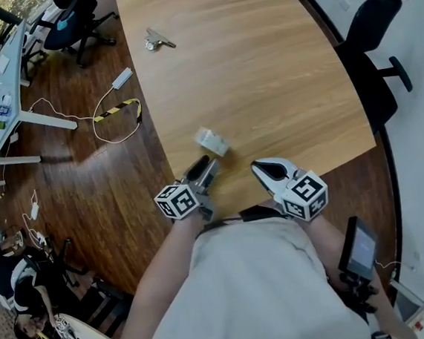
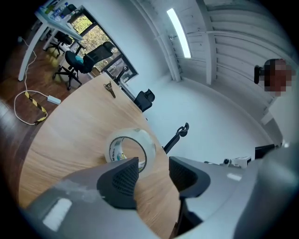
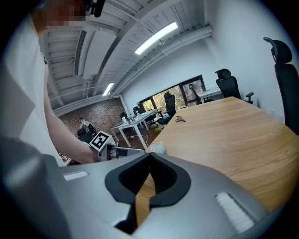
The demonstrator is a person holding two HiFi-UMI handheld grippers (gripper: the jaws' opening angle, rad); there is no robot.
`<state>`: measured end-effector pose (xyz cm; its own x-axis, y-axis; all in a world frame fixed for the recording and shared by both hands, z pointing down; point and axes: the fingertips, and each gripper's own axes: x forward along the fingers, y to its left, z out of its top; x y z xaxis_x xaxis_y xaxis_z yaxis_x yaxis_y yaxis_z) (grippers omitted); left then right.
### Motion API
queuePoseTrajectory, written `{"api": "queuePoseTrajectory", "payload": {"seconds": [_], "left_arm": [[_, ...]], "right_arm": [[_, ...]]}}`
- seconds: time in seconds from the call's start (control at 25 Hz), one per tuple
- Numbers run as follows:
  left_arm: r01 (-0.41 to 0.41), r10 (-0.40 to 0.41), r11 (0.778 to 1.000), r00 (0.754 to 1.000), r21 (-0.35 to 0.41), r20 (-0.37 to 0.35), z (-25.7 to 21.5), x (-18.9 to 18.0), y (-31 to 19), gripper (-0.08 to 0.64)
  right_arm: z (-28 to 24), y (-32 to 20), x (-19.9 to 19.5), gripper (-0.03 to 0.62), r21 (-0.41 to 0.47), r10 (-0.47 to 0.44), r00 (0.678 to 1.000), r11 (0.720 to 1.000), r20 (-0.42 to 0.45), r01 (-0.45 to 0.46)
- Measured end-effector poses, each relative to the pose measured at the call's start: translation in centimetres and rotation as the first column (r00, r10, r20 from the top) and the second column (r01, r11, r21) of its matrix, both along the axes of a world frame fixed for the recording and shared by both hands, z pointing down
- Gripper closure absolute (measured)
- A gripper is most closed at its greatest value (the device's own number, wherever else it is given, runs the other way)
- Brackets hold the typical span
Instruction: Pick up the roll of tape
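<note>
The roll of tape (image 1: pixel 211 141) lies on the wooden table (image 1: pixel 262 71), close to the table's curved edge at lower centre of the head view. It is a clear roll with a white core, standing on its rim and leaning slightly.

The left gripper (image 1: pixel 206 165) sits just below the roll in the head view, pointing up the frame toward it. In the left gripper view its jaws are spread, with bare tabletop showing in the gap. The roll (image 2: pixel 131 148) stands just beyond the tips, partly hidden by the left-hand jaw. Neither pad presses on it.

The right gripper (image 1: pixel 263 170) is to the right of the left one, over the table's near edge and apart from the roll. In the right gripper view its jaws are pressed together at the tips with nothing between them (image 3: pixel 149 156). The roll (image 3: pixel 158 148) peeks out just above them.

A bunch of keys (image 1: pixel 158 40) lies far up the table at upper left. A looped cable (image 1: pixel 109 108) trails on the wooden floor (image 1: pixel 87 184) at the left of the frame.
</note>
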<state>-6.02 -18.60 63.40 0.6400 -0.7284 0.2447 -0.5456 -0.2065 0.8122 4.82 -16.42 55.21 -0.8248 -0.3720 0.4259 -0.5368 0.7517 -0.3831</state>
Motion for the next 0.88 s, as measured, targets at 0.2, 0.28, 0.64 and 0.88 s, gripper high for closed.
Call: {"api": "queuePoseTrajectory", "payload": {"seconds": [0.2,0.28,0.64,0.88], "left_arm": [[0.044,-0.046,0.999,0.997,-0.022,-0.062,0.4,0.0,-1.7,0.295],[0.048,-0.051,0.998,0.996,-0.038,-0.07,0.9,0.1,-2.2,0.274],[0.046,-0.053,0.998,0.988,-0.049,-0.145,1.3,0.8,-4.3,0.27],[0.067,-0.074,0.997,0.984,-0.048,-0.161,1.4,0.9,-5.6,0.307]], "right_arm": [[0.4,-0.6,0.4,0.584,-0.005,0.007,1.0,1.0,-0.005,-0.007],[0.5,-0.7,0.6,0.584,-0.008,0.012,1.0,1.0,-0.009,-0.012],[0.7,-1.6,1.9,0.584,-0.022,0.057,0.998,0.998,-0.022,-0.057],[1.0,-1.7,2.7,0.584,-0.027,0.084,0.996,0.996,-0.027,-0.085]]}}
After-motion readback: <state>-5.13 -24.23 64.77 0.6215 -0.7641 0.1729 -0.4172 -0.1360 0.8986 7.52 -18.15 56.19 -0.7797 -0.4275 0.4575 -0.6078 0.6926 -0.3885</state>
